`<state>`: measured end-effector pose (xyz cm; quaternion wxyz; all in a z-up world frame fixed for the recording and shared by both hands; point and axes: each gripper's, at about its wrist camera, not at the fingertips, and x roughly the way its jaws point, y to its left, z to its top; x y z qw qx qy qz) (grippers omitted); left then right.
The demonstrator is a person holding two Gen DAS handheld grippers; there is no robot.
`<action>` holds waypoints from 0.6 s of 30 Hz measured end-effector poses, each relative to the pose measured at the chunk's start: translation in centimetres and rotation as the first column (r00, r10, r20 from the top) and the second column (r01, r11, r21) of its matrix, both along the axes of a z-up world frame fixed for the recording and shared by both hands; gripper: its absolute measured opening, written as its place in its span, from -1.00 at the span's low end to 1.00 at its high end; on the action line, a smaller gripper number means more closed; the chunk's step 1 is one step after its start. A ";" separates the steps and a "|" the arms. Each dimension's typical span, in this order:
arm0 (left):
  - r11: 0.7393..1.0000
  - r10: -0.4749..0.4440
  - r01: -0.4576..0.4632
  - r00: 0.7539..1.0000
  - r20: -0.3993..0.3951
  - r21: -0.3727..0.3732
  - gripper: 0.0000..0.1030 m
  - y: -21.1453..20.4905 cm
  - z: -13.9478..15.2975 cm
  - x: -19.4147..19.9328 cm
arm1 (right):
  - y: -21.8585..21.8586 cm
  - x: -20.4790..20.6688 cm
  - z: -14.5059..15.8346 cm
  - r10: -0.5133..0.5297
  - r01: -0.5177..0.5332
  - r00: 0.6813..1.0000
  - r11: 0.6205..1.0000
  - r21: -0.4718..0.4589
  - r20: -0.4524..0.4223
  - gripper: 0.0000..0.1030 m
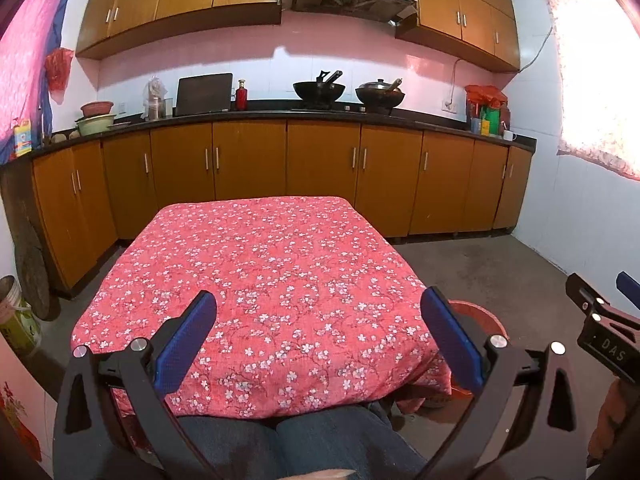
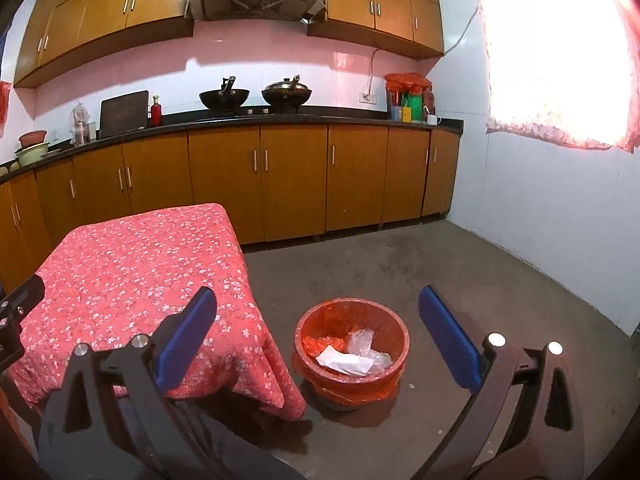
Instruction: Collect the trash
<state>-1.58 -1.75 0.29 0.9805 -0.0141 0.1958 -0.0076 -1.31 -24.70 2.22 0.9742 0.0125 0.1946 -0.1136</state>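
Note:
A red trash bin (image 2: 352, 344) with a red liner stands on the floor right of the table. In it lie white paper (image 2: 344, 362) and clear plastic wrap (image 2: 362, 340). My right gripper (image 2: 318, 334) is open and empty, held above and in front of the bin. My left gripper (image 1: 320, 340) is open and empty above the near edge of the table, which wears a red floral cloth (image 1: 256, 280). The bin's rim (image 1: 476, 312) shows behind the left gripper's right finger. The right gripper (image 1: 604, 320) shows at the right edge of the left wrist view.
Wooden kitchen cabinets (image 1: 248, 160) and a black counter run along the back wall, with two woks (image 1: 320, 90), a red bottle (image 1: 241, 96) and bowls on it. The grey floor (image 2: 440, 272) stretches right of the table to a white wall. My knees (image 1: 300, 444) sit under the table edge.

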 end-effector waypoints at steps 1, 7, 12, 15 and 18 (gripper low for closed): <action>1.000 -0.002 0.002 1.000 0.000 -0.001 0.96 0.0 0.0 0.0 | 0.0 0.0 0.0 0.002 -0.002 1.000 1.000 -0.002 0.003 0.92; 1.000 -0.004 0.004 1.000 0.001 -0.003 0.96 0.2 0.0 -0.1 | 0.2 -0.2 0.1 0.007 -0.007 1.000 1.000 -0.001 0.011 0.92; 1.000 -0.003 0.003 1.000 0.004 -0.001 0.96 0.3 0.0 -0.2 | 0.1 -0.3 0.1 0.008 -0.008 1.000 1.000 0.005 0.010 0.92; 1.000 0.000 0.000 1.000 0.004 -0.002 0.96 0.2 -0.1 -0.2 | 0.1 -0.2 0.1 0.010 -0.010 1.000 1.000 0.008 0.008 0.92; 1.000 0.000 0.000 1.000 0.003 -0.003 0.96 0.3 -0.1 -0.2 | 0.2 -0.2 0.2 0.011 -0.011 1.000 1.000 0.008 0.008 0.92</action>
